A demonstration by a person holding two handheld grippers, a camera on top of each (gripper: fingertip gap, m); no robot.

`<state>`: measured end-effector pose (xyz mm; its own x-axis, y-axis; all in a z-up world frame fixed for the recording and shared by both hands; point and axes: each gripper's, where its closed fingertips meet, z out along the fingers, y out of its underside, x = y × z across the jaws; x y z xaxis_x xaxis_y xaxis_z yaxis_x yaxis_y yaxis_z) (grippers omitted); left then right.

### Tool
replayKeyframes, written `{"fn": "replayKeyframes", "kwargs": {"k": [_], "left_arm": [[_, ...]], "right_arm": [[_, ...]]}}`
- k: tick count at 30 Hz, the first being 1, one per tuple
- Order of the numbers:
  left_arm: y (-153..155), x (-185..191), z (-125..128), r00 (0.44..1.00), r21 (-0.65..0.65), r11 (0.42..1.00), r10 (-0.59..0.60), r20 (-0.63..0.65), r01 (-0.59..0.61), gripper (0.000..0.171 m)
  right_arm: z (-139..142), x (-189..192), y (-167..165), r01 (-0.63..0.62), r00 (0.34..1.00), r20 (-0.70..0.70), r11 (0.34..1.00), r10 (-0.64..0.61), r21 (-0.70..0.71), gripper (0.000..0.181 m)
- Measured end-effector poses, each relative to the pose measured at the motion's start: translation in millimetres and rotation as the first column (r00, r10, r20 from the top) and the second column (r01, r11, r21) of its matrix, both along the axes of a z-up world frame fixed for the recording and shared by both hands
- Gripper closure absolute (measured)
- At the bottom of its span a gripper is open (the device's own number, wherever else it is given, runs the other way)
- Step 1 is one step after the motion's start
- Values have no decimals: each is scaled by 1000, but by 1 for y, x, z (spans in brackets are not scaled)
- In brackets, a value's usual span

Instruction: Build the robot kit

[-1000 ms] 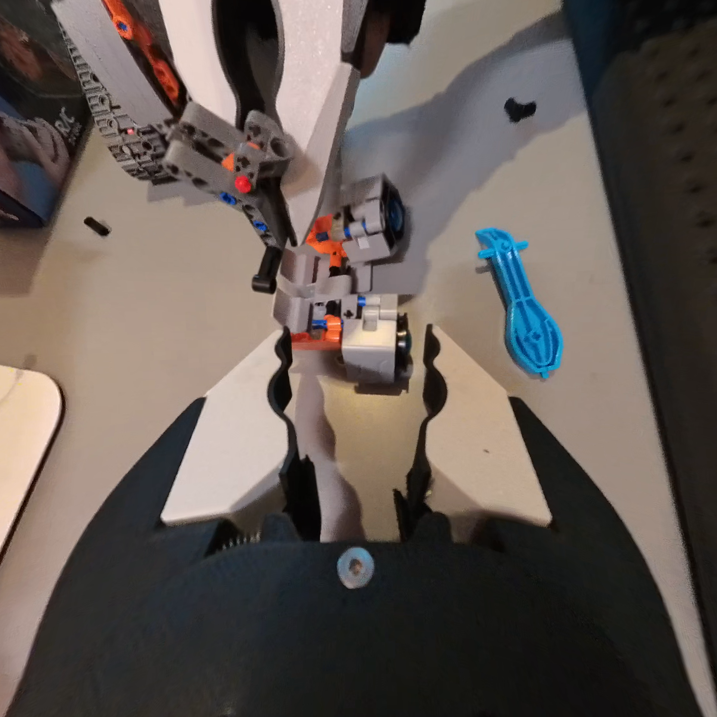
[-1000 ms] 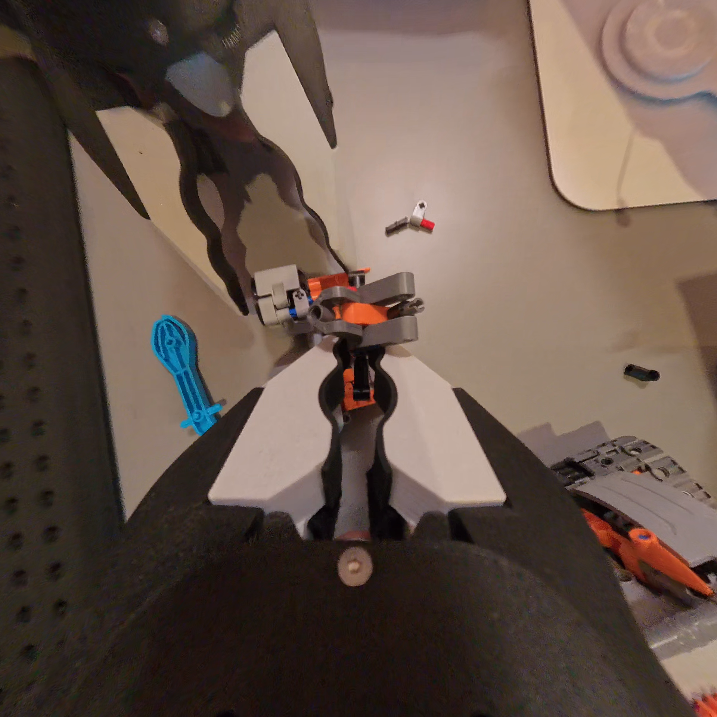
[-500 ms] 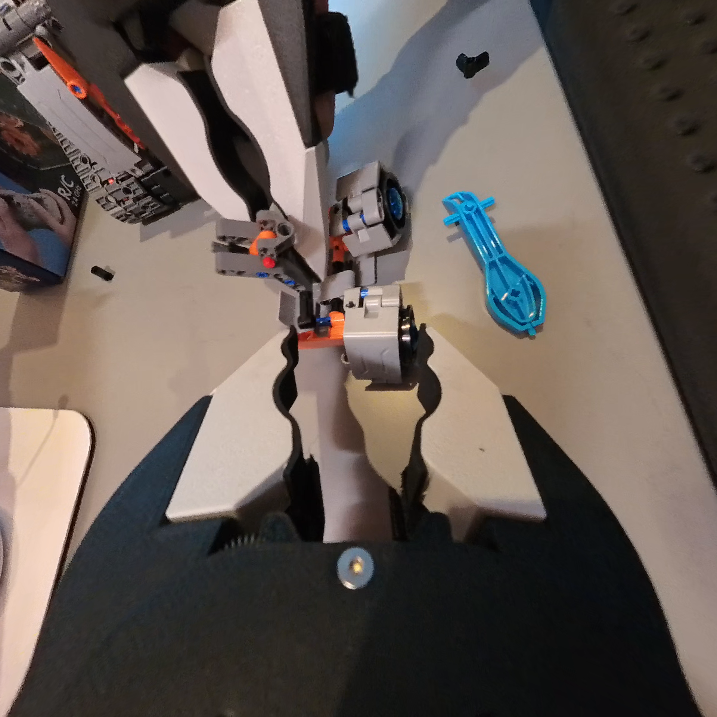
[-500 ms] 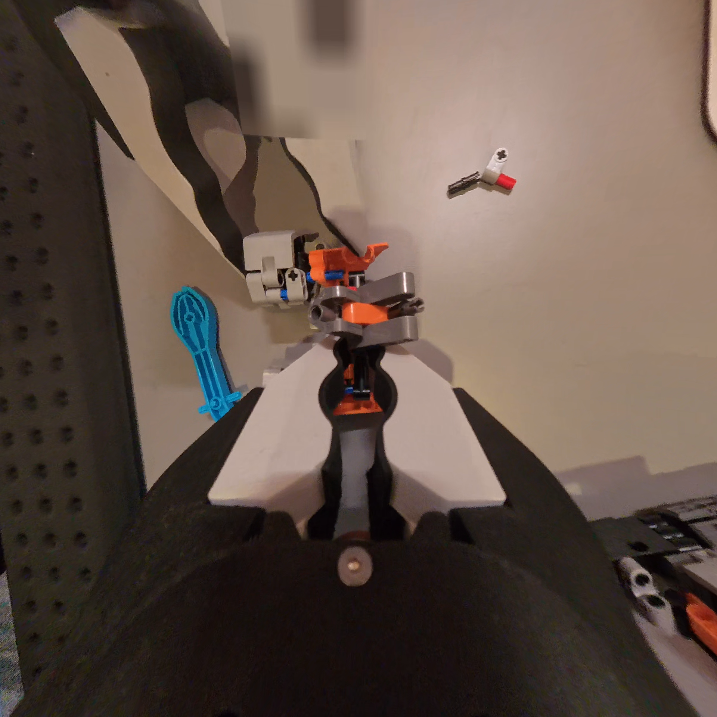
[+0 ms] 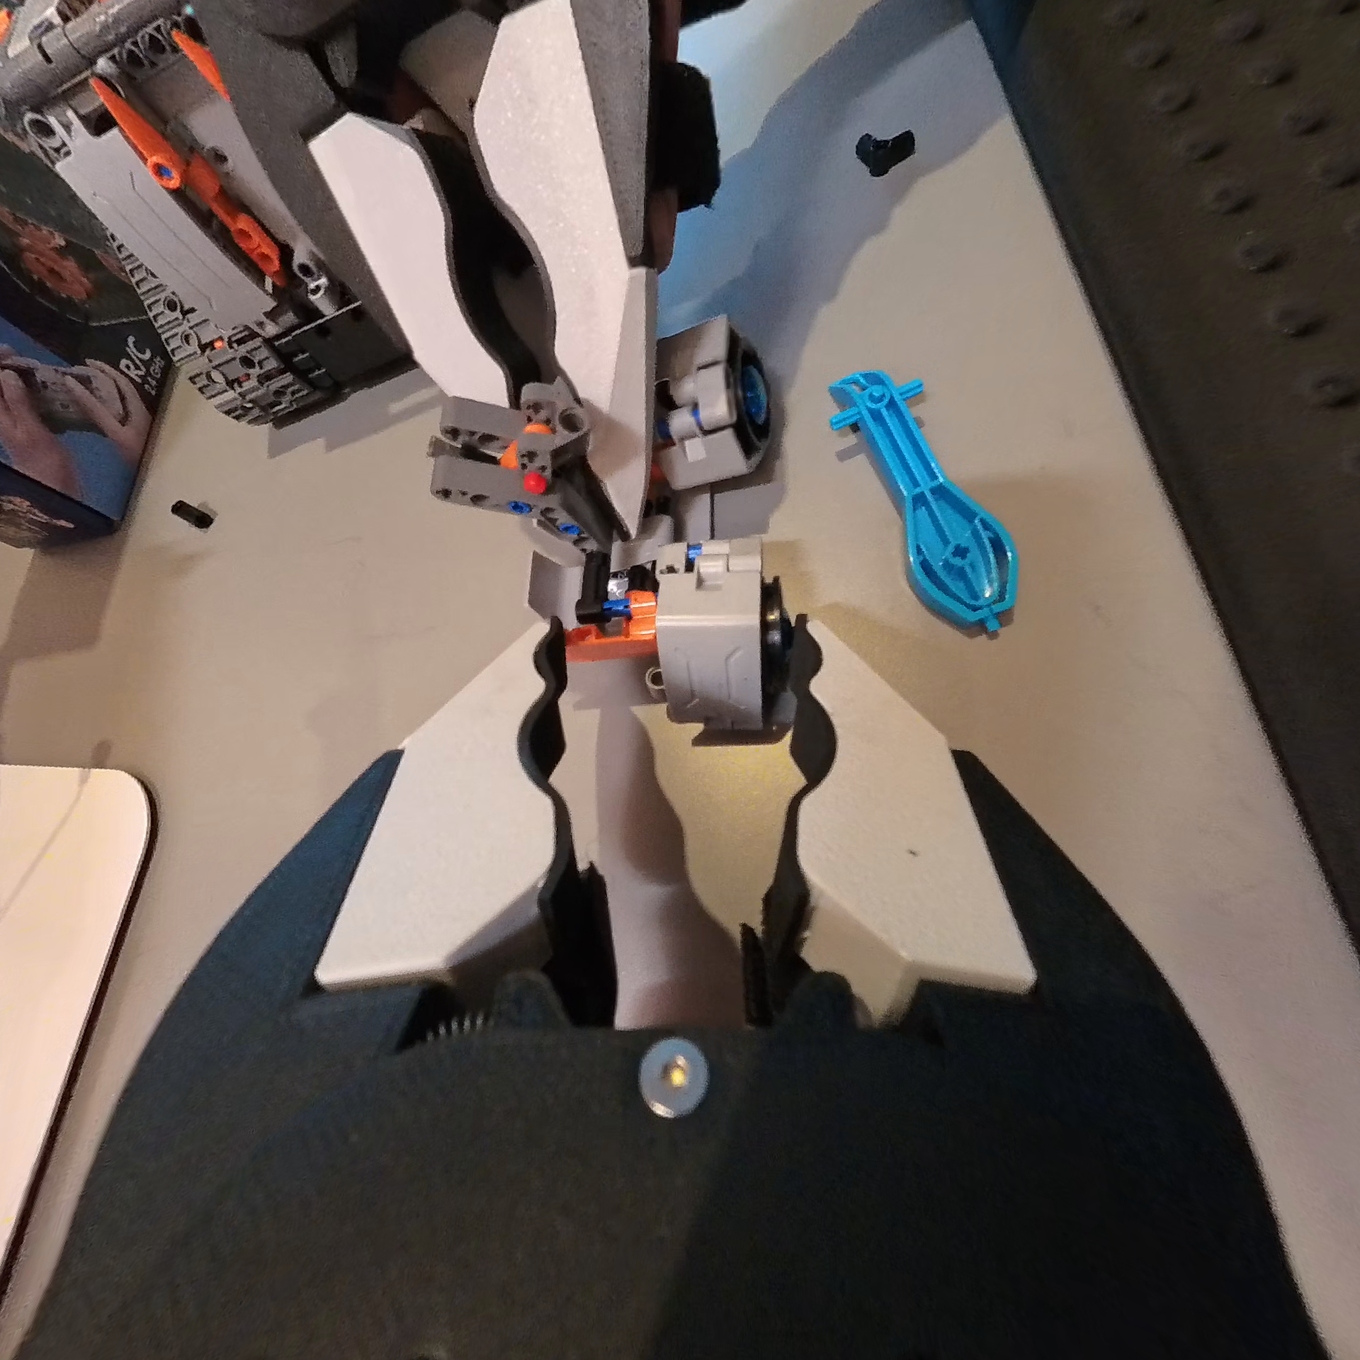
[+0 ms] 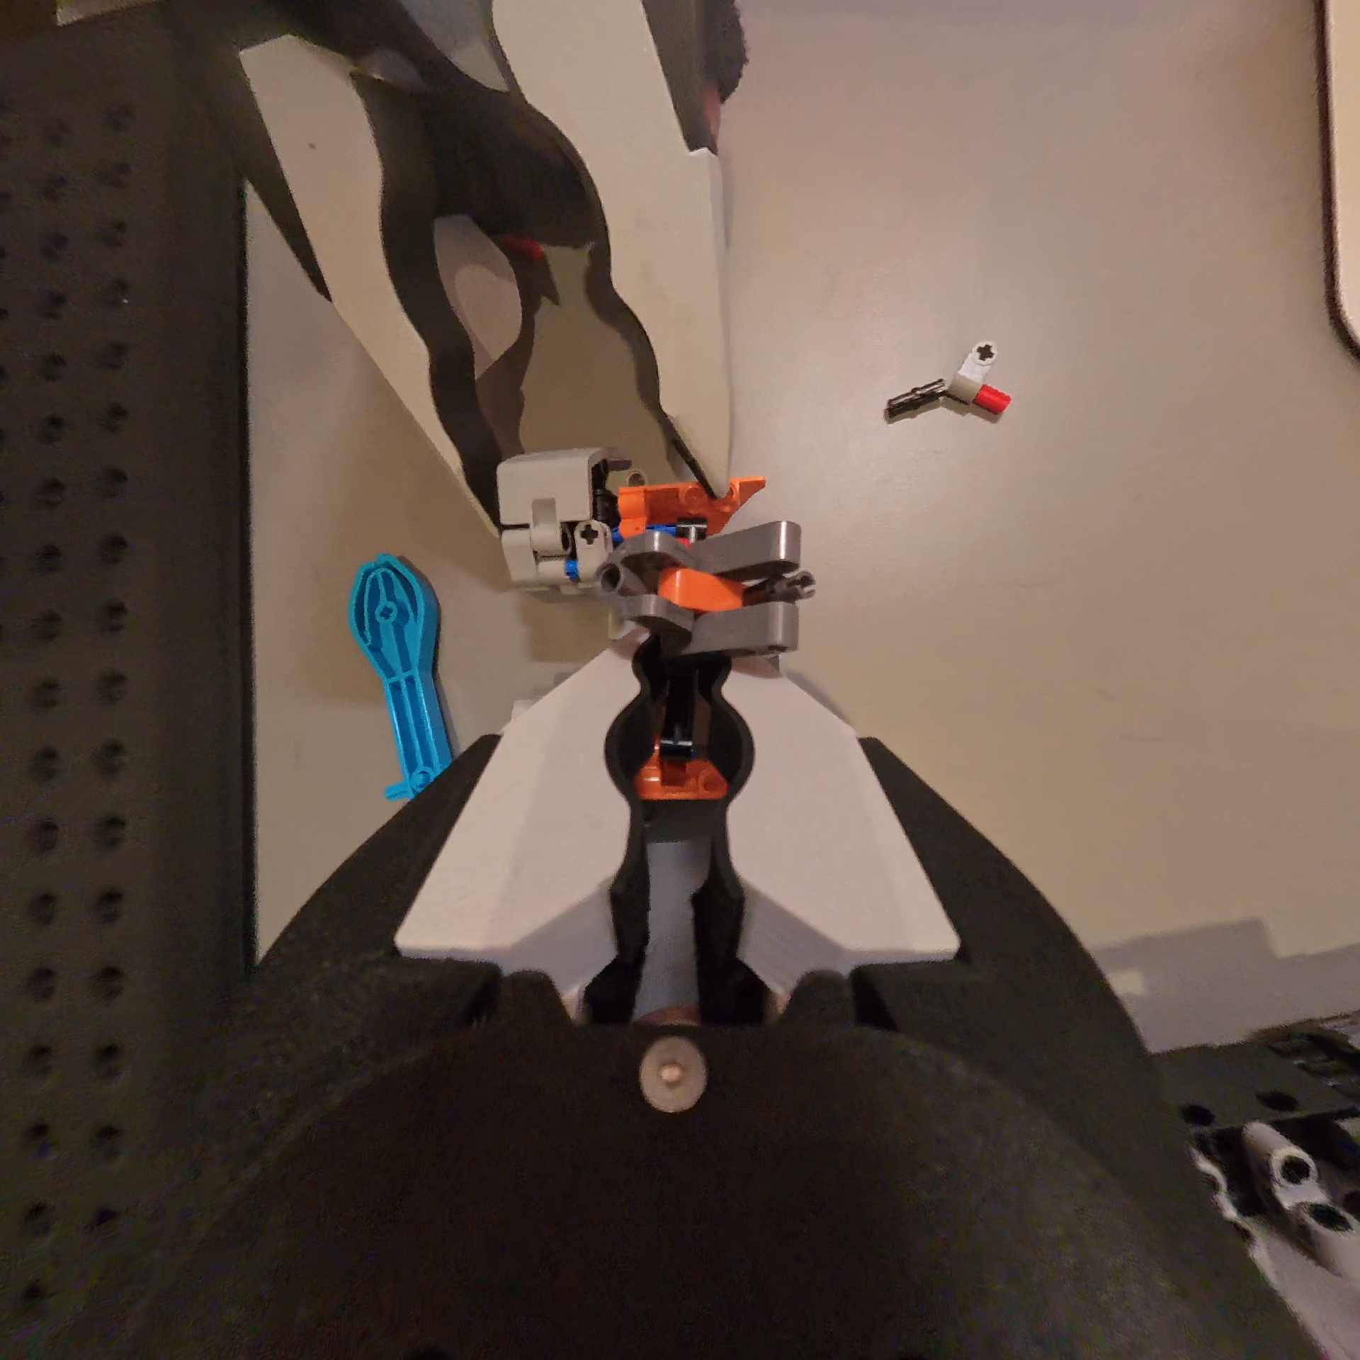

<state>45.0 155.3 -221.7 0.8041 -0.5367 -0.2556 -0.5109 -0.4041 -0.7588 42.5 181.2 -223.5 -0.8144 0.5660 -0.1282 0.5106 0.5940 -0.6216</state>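
Right gripper clamped on the grey-and-orange brick assembly; left gripper spread wide around the same assembly's light-grey motor block.
Blue separator tool lies just beside the assembly; a black pin lies farther off on the table.

The brick assembly fills the gap between both grippers; a blue tool lies near the dark perforated wall, leaving a narrow lane of surface.

Opposed close downward wrist views, shared brick assembly.
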Motion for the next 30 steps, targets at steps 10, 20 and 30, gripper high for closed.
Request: {"fn": "replayKeyframes", "kwargs": {"k": [10, 20, 30], "left_arm": [[-4, 4, -1, 1000, 2, 1000, -22, 16, 22, 113], [-16, 15, -2, 988, -10, 988, -152, 31, 153, 113], [-17, 15, -2, 986, -16, 986, -168, 3, 168, 113]], "right_arm": [[0, 6, -5, -89, 991, -96, 995, 94, 46, 175], [1, 21, -18, -240, 963, -115, 969, 244, 54, 175], [9, 26, -18, -190, 982, -29, 979, 188, -73, 167]]}}
